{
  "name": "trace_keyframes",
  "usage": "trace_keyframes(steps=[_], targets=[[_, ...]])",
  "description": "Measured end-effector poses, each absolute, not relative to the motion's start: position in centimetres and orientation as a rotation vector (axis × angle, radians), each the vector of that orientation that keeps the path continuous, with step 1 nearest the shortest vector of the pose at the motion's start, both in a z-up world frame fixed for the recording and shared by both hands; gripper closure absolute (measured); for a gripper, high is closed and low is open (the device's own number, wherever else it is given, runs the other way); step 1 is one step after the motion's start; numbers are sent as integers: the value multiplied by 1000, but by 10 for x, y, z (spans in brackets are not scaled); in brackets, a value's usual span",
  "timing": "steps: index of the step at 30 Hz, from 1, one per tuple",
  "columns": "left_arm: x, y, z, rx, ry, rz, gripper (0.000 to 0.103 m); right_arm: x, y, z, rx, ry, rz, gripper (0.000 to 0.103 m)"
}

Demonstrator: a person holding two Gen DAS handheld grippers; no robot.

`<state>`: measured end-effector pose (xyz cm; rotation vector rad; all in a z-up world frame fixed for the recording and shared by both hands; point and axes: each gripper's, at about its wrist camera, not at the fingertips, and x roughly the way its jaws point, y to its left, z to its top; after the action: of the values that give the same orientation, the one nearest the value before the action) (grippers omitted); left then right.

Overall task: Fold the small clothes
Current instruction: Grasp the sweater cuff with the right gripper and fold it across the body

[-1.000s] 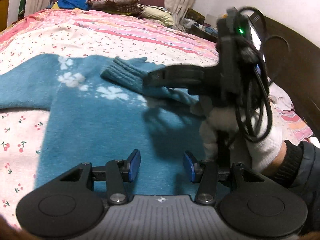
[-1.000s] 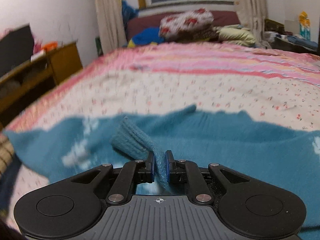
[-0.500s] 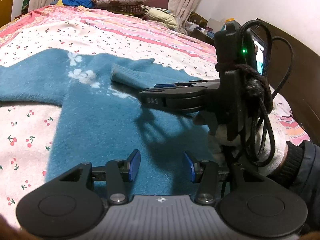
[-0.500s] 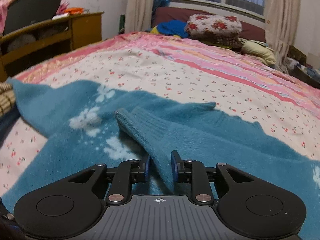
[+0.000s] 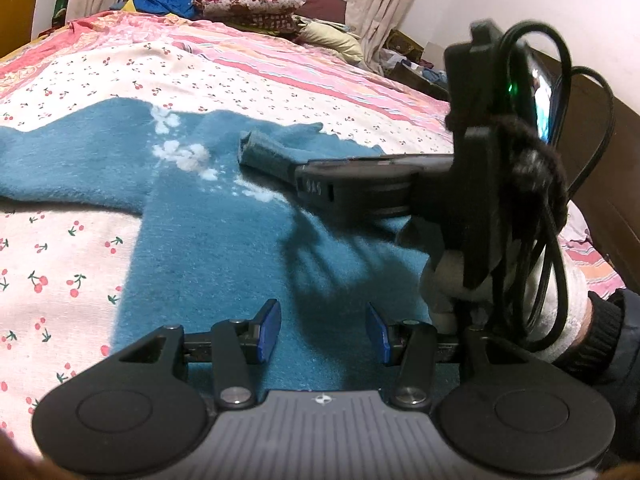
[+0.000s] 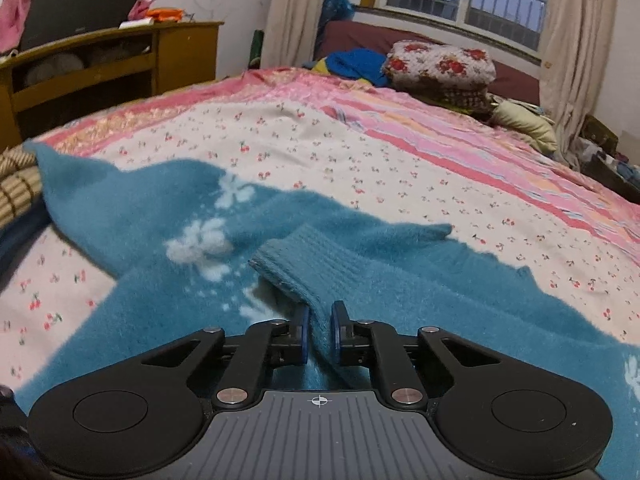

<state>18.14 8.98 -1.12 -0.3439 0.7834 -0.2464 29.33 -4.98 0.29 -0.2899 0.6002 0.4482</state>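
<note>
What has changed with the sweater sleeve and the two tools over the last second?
The right tool carried the sleeve across the blue sweater body and lowered it; its cuff now lies on the chest. The pads around the sleeve have parted slightly, so it seems to be letting go. The left tool stayed open and empty over the hem.

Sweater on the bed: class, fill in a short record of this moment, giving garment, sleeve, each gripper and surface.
garment: teal sweater with white flowers, spread flat
sleeve: folded across the body, cuff lying on the chest
right gripper: fingers narrowly apart either side of the sleeve; grip uncertain
left gripper: open, empty, above the sweater's lower part
surface: bed with cherry-print sheet
</note>
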Motion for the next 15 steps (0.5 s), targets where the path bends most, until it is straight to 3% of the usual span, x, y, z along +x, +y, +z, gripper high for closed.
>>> trace_keyframes(steps=[12, 15], targets=[[182, 89, -17, -337, 808, -234, 51, 301, -45, -7, -248, 630, 449, 93], [183, 90, -18, -337, 807, -231, 51, 302, -51, -9, -208, 645, 468, 87]])
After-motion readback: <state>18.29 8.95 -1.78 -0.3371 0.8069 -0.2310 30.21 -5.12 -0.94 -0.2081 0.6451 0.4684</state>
